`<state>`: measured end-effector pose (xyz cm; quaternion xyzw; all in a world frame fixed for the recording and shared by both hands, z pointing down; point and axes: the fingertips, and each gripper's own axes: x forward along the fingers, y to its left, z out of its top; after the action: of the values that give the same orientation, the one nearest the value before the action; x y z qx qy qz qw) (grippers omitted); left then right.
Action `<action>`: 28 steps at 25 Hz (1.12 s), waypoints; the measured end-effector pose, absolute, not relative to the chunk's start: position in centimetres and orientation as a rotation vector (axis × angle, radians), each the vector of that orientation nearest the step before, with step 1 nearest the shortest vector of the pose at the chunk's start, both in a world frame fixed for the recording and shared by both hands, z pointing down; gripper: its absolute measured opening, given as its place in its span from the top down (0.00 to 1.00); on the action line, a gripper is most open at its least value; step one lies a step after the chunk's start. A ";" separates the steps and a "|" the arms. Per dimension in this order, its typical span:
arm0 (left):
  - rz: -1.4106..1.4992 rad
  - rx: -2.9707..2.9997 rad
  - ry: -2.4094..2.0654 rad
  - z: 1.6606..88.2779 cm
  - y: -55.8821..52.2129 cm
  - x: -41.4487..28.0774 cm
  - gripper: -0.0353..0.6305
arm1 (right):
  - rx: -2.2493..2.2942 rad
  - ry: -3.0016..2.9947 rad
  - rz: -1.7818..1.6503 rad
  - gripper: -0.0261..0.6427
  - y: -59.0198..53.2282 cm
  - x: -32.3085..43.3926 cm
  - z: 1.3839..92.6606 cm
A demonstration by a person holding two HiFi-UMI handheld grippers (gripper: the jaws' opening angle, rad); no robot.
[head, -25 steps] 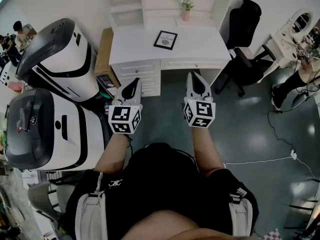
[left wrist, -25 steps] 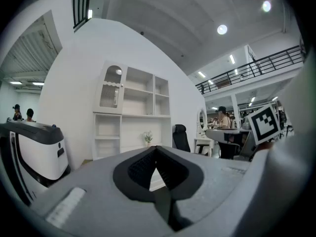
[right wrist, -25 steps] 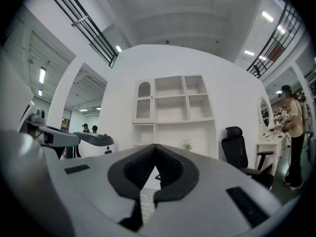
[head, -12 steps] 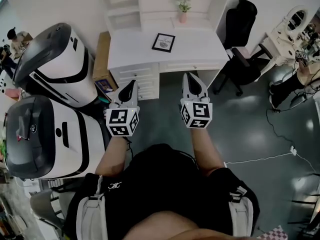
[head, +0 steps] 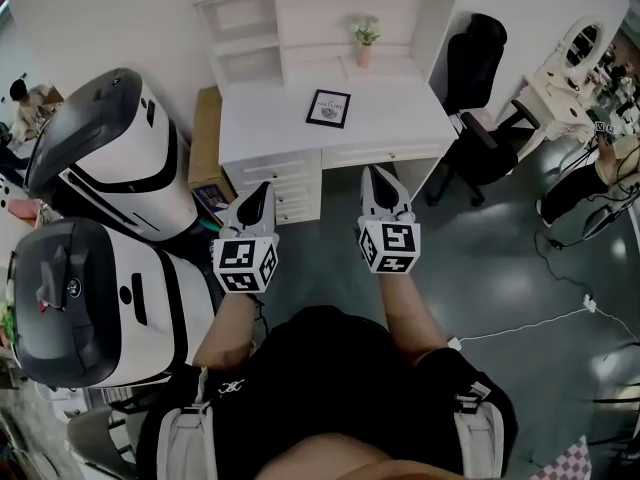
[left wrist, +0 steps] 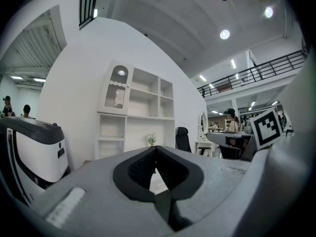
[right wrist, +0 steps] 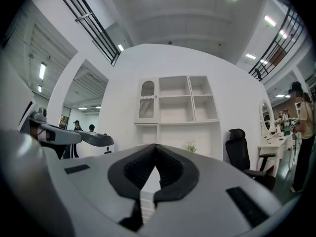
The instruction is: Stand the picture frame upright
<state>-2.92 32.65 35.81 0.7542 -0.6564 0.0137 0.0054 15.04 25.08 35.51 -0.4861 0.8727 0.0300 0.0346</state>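
Head view: frame (head: 329, 108) lies flat on the white desk (head: 260, 128), near its middle, in front of a small potted plant (head: 364, 38) at the back. Both grippers are held side by side over the dark floor (head: 520, 268), short of the desk front and well apart from the frame. Left gripper (head: 264, 188) has its jaws closed together, nothing between them; right gripper (head: 376, 173) likewise closed and empty, as each gripper view confirms. A black chair (head: 478, 68) stands right of the desk, and two large white machines (head: 110, 158) stand left.
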 end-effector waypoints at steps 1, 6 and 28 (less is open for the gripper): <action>0.047 2.368 -2.047 36.0 32.5 -3.2 0.92 | -1.501 2.679 0.096 0.96 25.1 14.8 35.6; 0.078 2.377 -2.005 36.8 32.0 -4.2 0.92 | -1.529 2.659 0.073 0.96 25.3 13.8 36.3; 0.091 2.371 -1.986 38.9 21.2 -6.9 0.92 | -1.558 2.666 0.143 0.96 14.8 11.1 37.5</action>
<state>-6.92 21.17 38.93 0.7661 -0.6416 0.0295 0.0237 11.11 14.75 37.49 -0.5037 0.8623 0.0462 0.0253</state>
